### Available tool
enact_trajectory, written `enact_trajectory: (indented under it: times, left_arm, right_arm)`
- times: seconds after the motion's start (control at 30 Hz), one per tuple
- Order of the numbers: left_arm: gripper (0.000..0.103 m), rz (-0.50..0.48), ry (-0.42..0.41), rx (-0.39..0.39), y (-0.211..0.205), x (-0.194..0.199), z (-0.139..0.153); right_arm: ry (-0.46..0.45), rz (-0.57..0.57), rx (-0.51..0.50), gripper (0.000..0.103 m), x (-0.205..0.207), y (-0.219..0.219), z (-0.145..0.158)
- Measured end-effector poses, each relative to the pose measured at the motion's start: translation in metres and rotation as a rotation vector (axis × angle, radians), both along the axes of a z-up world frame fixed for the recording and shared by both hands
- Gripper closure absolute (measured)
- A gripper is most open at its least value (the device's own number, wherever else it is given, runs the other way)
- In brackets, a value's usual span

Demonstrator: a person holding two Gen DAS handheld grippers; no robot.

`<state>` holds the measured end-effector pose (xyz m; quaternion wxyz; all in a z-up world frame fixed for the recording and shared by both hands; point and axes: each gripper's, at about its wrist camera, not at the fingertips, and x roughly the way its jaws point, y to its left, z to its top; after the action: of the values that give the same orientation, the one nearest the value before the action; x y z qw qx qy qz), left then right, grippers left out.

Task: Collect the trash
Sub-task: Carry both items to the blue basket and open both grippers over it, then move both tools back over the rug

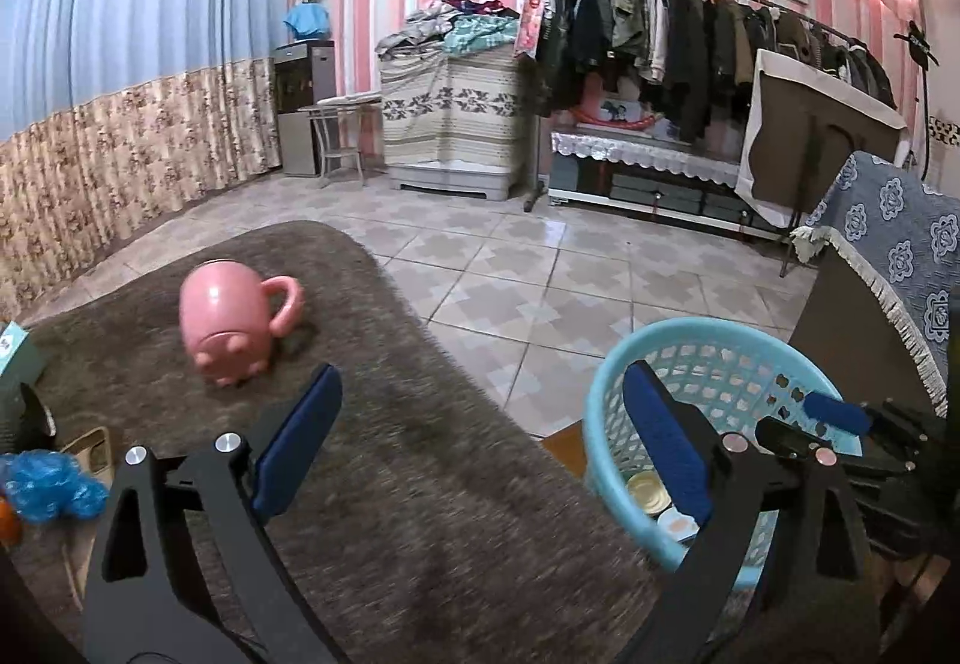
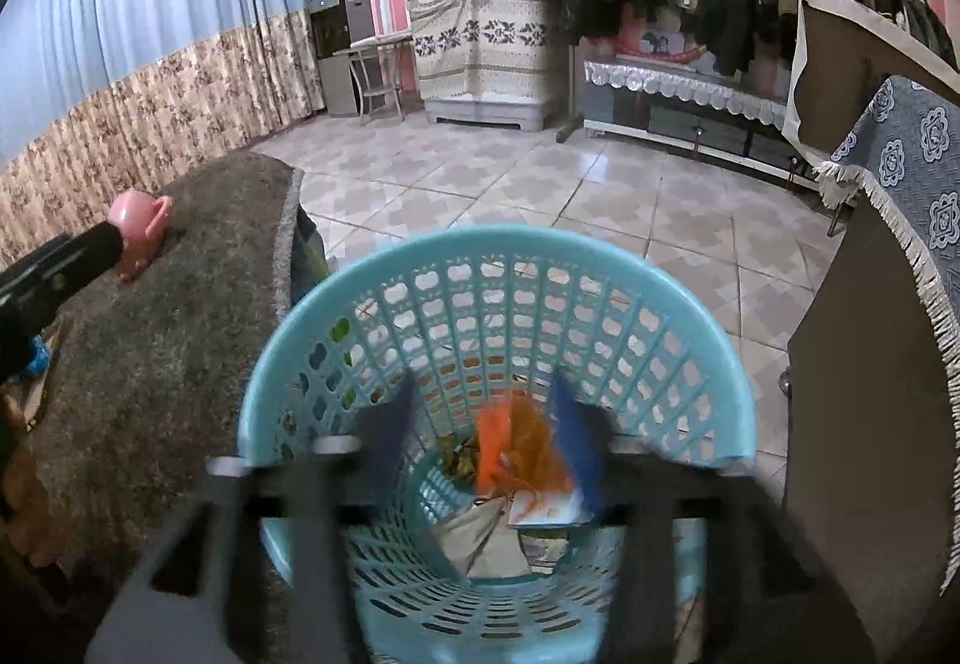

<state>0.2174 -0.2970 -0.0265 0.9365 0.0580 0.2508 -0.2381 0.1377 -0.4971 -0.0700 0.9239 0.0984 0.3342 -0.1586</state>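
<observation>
A light blue plastic basket (image 1: 606, 400) (image 2: 498, 239) stands on the floor beside the brown shaggy-covered table (image 1: 432, 490) (image 2: 150, 364). My right gripper (image 2: 480, 409) hovers over its mouth with jaws apart. An orange scrap (image 2: 510, 439) shows blurred between them, free of the left finger; whether it touches the right one I cannot tell. Paper and other rubbish (image 2: 480, 538) lie at the bottom. My left gripper (image 1: 480, 373) stands wide open and empty over the table's edge. A crumpled blue plastic wad (image 1: 48, 484) lies at the table's left.
A pink pig-shaped mug (image 1: 231, 322) (image 2: 137, 220) lies on its side on the table. A cabinet draped with a blue patterned cloth (image 1: 900, 244) (image 2: 900, 172) stands right of the basket. Tiled floor (image 1: 540, 274) stretches to a clothes rack (image 1: 690, 28) at the far wall.
</observation>
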Motion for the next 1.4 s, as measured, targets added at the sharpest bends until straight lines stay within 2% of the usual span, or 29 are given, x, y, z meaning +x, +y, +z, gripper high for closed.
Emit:
enact_trajectory:
  times: [0.17, 0.33, 0.57, 1.03, 1.4]
  left_arm:
    - [0.008, 0.040, -0.011, -0.012, 0.026, -0.006, 0.008]
    - [0.006, 0.091, -0.029, -0.021, 0.060, -0.012, 0.015]
    - [0.006, 0.164, -0.038, -0.029, 0.103, -0.014, 0.025]
    - [0.006, 0.351, -0.075, -0.008, 0.205, -0.032, 0.033]
    - [0.006, 0.482, -0.060, 0.014, 0.283, -0.039, 0.019]
  right_arm:
    - [0.017, -0.021, -0.034, 0.030, 0.003, 0.008, 0.003]
    - [-0.025, -0.051, -0.080, 0.016, -0.002, 0.016, 0.015]
    - [-0.051, -0.045, -0.097, 0.011, 0.004, 0.037, 0.027]
    - [-0.096, 0.116, -0.172, 0.011, 0.030, 0.143, 0.046]
    - [-0.131, 0.238, -0.163, 0.010, 0.034, 0.201, 0.049]
